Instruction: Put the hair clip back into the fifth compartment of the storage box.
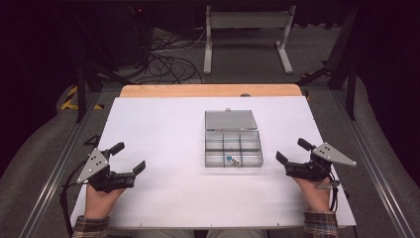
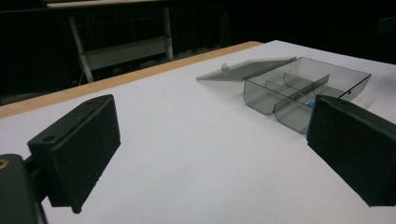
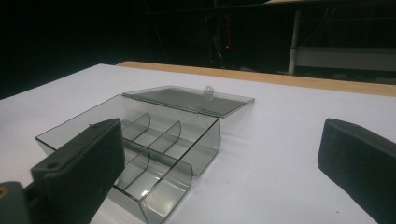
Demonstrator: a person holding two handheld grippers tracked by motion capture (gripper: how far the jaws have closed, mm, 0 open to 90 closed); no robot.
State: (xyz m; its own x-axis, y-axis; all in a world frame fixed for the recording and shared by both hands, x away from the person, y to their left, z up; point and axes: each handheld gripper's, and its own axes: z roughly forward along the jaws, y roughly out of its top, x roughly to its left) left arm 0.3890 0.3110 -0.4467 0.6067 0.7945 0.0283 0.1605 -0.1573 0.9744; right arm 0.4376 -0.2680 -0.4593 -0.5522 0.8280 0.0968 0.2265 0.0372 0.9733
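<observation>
One clear compartment box [image 1: 233, 148] with one open lid [image 1: 231, 119], one small blue item [image 1: 230, 158], two grippers.

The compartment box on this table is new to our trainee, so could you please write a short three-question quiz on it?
1. True or false: the lid of the compartment box is shut.
2. The small blue item lies in which row: A near, B far?
3. Fill in: the left gripper and right gripper both have ____ jaws.

Key: 1 false; 2 A; 3 open.
</observation>
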